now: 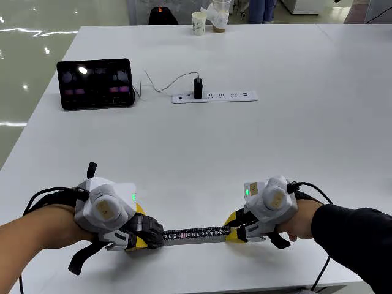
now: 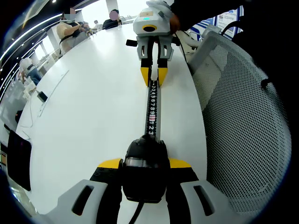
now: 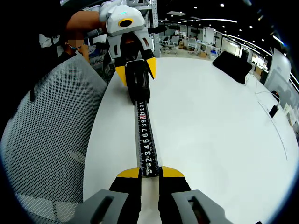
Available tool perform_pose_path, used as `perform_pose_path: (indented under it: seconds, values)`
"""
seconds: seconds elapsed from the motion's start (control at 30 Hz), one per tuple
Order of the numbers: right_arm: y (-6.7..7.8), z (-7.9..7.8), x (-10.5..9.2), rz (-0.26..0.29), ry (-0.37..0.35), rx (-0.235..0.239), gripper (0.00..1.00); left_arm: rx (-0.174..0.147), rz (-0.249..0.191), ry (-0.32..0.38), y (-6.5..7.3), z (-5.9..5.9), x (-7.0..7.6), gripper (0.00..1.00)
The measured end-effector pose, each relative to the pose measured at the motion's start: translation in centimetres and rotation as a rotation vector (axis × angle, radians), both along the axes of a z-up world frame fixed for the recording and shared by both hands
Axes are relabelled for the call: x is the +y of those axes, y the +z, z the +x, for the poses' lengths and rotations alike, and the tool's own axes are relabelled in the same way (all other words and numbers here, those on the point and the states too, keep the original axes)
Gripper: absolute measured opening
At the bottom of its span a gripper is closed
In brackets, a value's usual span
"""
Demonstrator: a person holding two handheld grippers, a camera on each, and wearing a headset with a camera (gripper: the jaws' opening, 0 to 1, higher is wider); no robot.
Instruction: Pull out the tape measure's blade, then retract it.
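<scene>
**Extended blade point(image 1: 196, 233), held at both ends**

Left gripper point(image 2: 145, 163): clamped on the black tape measure case point(image 2: 145, 170), with the case seated between the yellow-tipped jaws.

Right gripper point(image 3: 150, 172): pinched closed on the blade's free end, numbered face up.

Blade: straight from the case across to the right gripper, low along the near edge of the white table point(image 1: 245, 153). Cannot tell whether it touches the surface.

Well apart, ahead of the left gripper: black tablet point(image 1: 95, 83), propped up.

Ahead, between the two grippers: white power strip point(image 1: 214, 97) with a black plug point(image 1: 198, 87) and cable.

Farther still, at the far table edge: paper cups point(image 1: 198, 23).

On the person's side of the blade: grey mesh chair point(image 2: 243, 116).
</scene>
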State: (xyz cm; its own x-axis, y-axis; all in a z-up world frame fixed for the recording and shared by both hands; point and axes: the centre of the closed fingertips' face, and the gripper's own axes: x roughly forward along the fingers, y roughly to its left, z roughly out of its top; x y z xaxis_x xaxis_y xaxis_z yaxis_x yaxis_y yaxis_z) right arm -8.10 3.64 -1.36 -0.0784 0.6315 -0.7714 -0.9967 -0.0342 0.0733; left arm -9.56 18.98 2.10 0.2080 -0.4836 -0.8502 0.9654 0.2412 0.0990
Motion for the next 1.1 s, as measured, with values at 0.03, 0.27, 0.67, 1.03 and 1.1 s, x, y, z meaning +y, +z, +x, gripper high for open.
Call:
perform_pose_path:
  seconds: [0.03,0.27,0.67,1.03,1.1]
  values:
    - [0.0,0.0,0.0,0.000,-0.001,0.001,0.10,0.000,0.000,0.000,0.0,0.0,0.0,0.30]
    - [0.0,0.1,-0.4,-0.002,-0.005,0.001,0.10,-0.001,-0.007,0.006,0.0,0.1,0.0,0.30]
    - [0.2,0.0,-1.1,-0.005,-0.012,0.004,0.10,-0.002,0.000,0.004,0.0,0.1,0.0,0.30]
    - [0.0,0.2,-1.7,-0.010,-0.015,0.001,0.10,0.004,0.003,-0.002,0.0,0.1,-0.4,0.30]
    - [0.0,0.3,-1.8,-0.013,-0.014,0.000,0.10,0.005,0.004,-0.003,0.1,0.1,-0.4,0.30]
